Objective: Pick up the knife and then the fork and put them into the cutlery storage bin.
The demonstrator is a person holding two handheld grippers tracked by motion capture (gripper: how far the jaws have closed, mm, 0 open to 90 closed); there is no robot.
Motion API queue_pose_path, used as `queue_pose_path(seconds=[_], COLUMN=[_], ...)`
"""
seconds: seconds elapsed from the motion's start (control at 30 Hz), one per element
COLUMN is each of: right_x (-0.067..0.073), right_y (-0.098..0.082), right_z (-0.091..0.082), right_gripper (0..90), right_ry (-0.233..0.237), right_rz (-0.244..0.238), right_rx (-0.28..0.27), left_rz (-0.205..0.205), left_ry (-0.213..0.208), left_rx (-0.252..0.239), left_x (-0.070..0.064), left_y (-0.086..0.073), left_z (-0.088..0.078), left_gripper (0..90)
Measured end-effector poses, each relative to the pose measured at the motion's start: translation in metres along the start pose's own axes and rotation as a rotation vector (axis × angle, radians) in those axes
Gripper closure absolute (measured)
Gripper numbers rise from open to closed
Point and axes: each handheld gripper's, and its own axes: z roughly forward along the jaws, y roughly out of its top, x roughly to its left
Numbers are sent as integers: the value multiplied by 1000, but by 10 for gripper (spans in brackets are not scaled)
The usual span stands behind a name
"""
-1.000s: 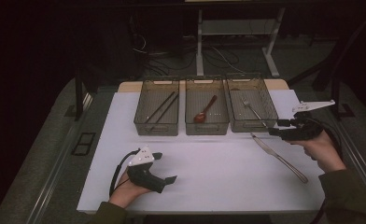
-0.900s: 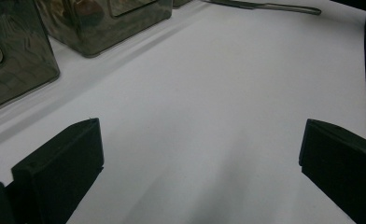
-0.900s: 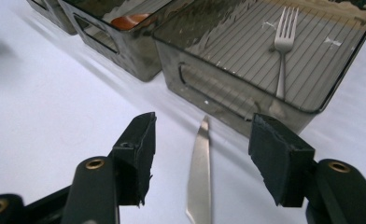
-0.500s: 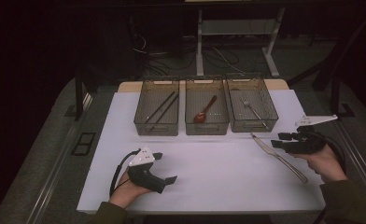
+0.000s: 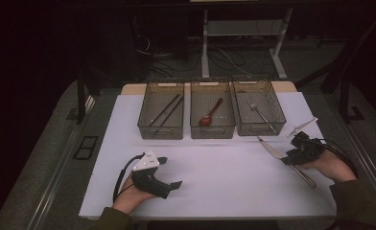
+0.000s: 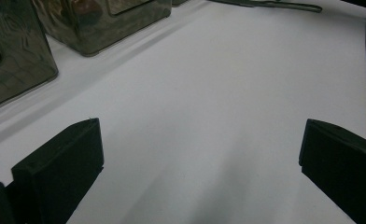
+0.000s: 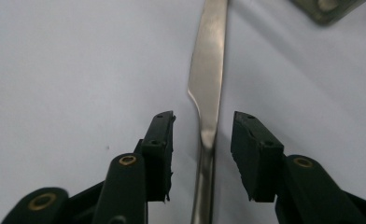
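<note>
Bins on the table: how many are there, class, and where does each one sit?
3, side by side along the far edge: left bin with chopsticks, middle bin with a spoon, right bin with a fork.

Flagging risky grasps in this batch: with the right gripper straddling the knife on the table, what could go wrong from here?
1. The knife lies flat on the white table; the right gripper, whose jaws have just been closing, has gaps on both sides, so the pads may push the thin steel sideways or ride over it.
2. The grip sits near the blade's neck, so the long handle could tip the knife once lifted.
3. The blade tip lies close to the right bin and may knock it.
</note>
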Motion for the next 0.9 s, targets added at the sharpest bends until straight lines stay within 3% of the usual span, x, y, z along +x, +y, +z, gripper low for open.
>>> queue_pose_path(seconds=[0.23,0.5,0.9], right_x=[-4,-8,-4], right_y=[10,13,17], right_z=[4,12,17], right_gripper=[640,681,766], right_ry=[-18,15,2], right_rz=[-25,-22,-58], right_rx=[136,241,282], left_rz=[0,4,5], left_ry=[-1,-2,-5], left_rx=[-1,1,6], left_x=[0,0,0], left_y=[0,0,0], left_z=[0,0,0], left_gripper=[0,0,0])
